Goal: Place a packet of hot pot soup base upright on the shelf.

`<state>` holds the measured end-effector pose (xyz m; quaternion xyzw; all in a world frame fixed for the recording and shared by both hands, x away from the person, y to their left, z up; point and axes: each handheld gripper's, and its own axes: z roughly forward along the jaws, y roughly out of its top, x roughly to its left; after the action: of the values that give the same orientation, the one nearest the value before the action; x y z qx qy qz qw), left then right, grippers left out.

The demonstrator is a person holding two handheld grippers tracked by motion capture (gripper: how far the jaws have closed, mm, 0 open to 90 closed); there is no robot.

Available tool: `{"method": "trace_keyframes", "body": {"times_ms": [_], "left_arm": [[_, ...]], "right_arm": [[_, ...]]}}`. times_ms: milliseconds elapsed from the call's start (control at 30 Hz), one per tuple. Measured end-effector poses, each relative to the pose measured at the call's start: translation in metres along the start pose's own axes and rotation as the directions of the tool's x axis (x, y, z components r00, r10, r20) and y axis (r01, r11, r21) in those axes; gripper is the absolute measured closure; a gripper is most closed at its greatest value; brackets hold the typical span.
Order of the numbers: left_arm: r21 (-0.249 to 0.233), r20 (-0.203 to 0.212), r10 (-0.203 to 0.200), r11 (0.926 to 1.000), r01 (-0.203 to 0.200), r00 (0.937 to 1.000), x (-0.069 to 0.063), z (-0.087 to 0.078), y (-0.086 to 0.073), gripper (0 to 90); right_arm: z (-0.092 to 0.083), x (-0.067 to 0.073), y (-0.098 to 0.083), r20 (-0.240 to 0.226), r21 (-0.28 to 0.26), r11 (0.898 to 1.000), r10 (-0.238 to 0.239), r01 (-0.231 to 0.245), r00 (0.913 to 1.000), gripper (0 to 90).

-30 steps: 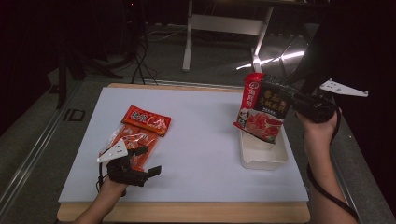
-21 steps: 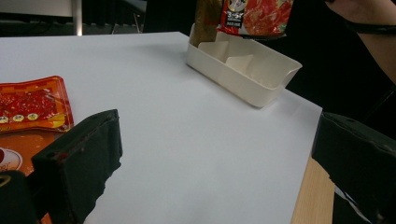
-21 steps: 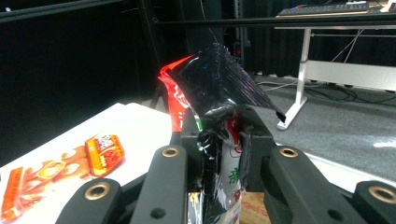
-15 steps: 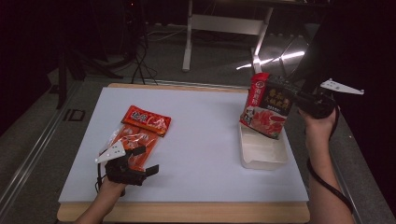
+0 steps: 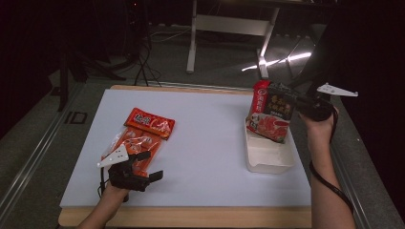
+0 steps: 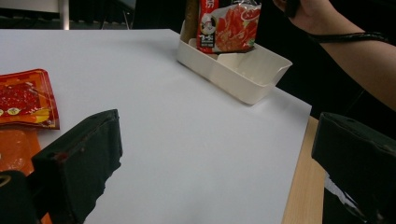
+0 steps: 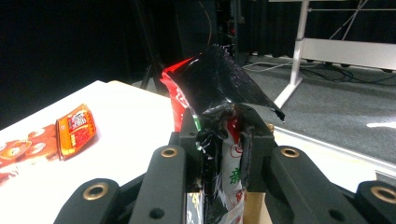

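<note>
Your right gripper (image 7: 223, 135) pinches upper edge of food packet (image 5: 270, 113); jaws closed on crinkled foil. Packet hangs upright, lower corner dipping into far end of white tray (image 5: 270, 155) at table's right side. Likely light, floppy, slick film: expect sway and slip, so keep pinch on sealed edge, not bulging middle. Your left gripper (image 6: 215, 154) sits empty, jaws wide apart, beside two orange packets (image 5: 143, 136) on white table (image 5: 210, 143).
</note>
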<state>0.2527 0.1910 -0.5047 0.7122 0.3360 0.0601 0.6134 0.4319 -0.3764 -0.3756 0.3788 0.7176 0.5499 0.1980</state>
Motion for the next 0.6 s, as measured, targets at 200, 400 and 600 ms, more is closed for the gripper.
{"method": "trace_keyframes", "body": {"times_ms": [200,400,600], "left_arm": [[-0.007,0.008,-0.014,0.9999,0.014,0.9999,0.002,-0.001,0.000,2.4],[-0.005,0.006,-0.012,0.9999,0.012,0.9999,0.002,-0.001,-0.001,2.4],[0.000,0.005,-0.012,0.9999,0.012,0.9999,0.002,-0.001,-0.001,2.4]], "right_arm": [[0.004,-0.003,-0.006,-0.050,0.000,1.000,0.004,-0.004,0.9987,73.4],[0.008,0.000,-0.010,-0.097,-0.019,1.000,0.008,-0.009,0.9952,72.2],[0.020,0.006,-0.019,-0.124,0.023,1.000,0.014,-0.011,0.9922,70.9]]}}
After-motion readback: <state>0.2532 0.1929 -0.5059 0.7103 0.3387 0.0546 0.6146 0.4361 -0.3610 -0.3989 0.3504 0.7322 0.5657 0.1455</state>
